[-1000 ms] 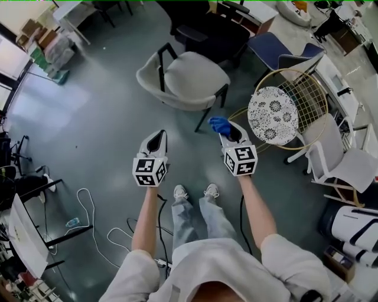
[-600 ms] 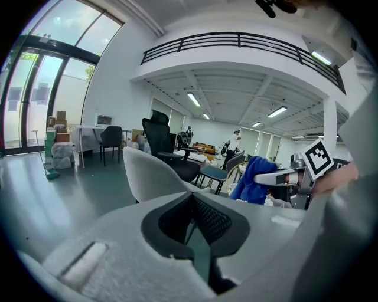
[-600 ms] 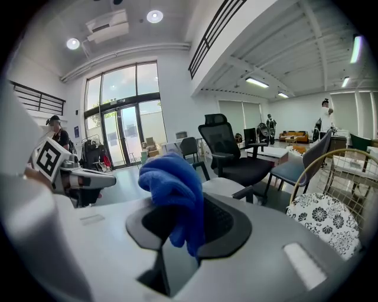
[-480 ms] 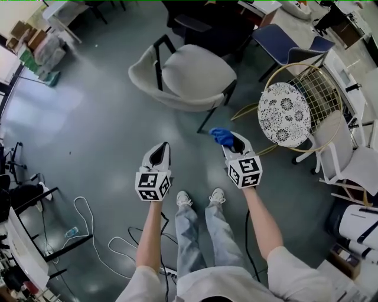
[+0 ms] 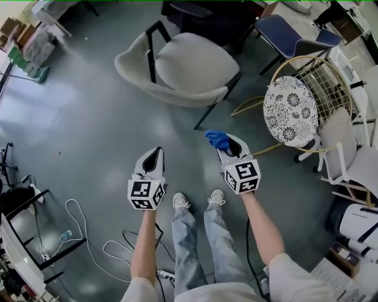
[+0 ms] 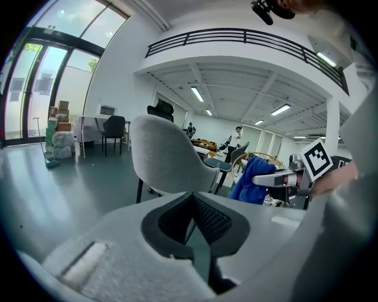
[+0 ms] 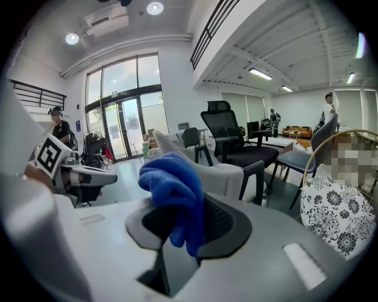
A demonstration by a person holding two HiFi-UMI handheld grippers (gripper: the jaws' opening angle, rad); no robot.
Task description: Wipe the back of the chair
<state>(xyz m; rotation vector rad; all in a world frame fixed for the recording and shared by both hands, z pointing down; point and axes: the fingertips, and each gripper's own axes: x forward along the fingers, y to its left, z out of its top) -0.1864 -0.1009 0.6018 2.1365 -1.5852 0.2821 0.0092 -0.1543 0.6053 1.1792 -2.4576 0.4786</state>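
The grey upholstered chair [image 5: 184,66] with black legs stands ahead of me, its curved back [image 5: 171,97] turned my way. My right gripper [image 5: 226,142] is shut on a blue cloth [image 5: 217,139], held in the air short of the chair back. In the right gripper view the blue cloth [image 7: 172,180] bunches up out of the jaws, with the chair [image 7: 220,176] behind it. My left gripper [image 5: 154,154] is shut on nothing, level with the right one. The left gripper view shows the chair back [image 6: 164,156] close ahead and the cloth [image 6: 250,180] to the right.
A gold wire chair with a patterned cushion [image 5: 290,110] stands right of the grey chair. Blue chairs [image 5: 286,30] and a black office chair [image 5: 198,15] stand behind it. A white chair [image 5: 342,150] is at the far right. Cables [image 5: 88,227] lie on the floor at lower left.
The grey chair has come nearer and grown larger in the head view as the person steps toward it. Both grippers keep their pose; the cloth stays gripped.
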